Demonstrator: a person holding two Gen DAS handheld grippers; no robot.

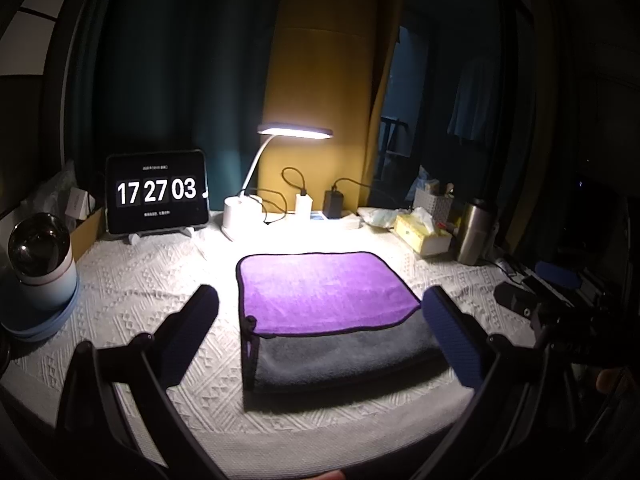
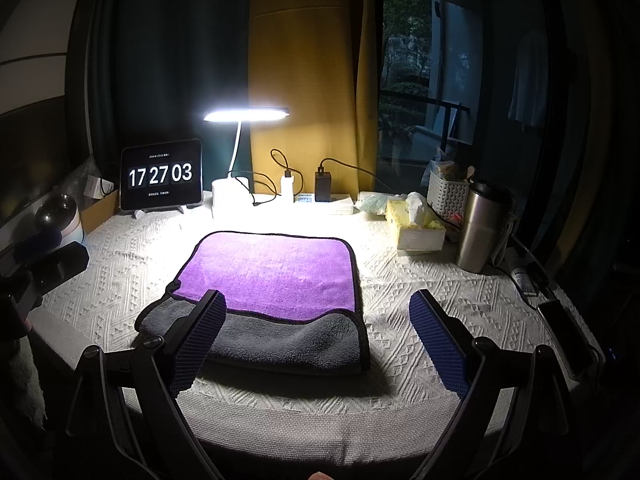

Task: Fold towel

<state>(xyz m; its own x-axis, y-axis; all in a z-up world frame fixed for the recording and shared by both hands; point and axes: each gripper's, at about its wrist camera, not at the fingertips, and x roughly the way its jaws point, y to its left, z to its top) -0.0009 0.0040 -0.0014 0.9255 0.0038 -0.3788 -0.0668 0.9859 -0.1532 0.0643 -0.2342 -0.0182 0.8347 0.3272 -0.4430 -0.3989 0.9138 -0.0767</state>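
Note:
A towel (image 1: 324, 288), purple on one side and grey on the other, lies folded on the white textured tablecloth (image 1: 152, 292); the purple layer lies on top with a grey strip showing along its near edge. It also shows in the right wrist view (image 2: 272, 268). My left gripper (image 1: 320, 312) is open and empty, hovering over the towel's near edge with a finger on each side. My right gripper (image 2: 318, 312) is open and empty, above the towel's near right corner. The right gripper's body shows at the right of the left wrist view (image 1: 520, 300).
A tablet clock (image 1: 157, 192), lit desk lamp (image 1: 294, 130), chargers and power strip (image 1: 332, 204) line the back. A tissue box (image 1: 420, 232) and steel flask (image 1: 474, 232) stand back right. A mug on a plate (image 1: 40, 264) is at left. A phone (image 2: 568, 332) lies at the right edge.

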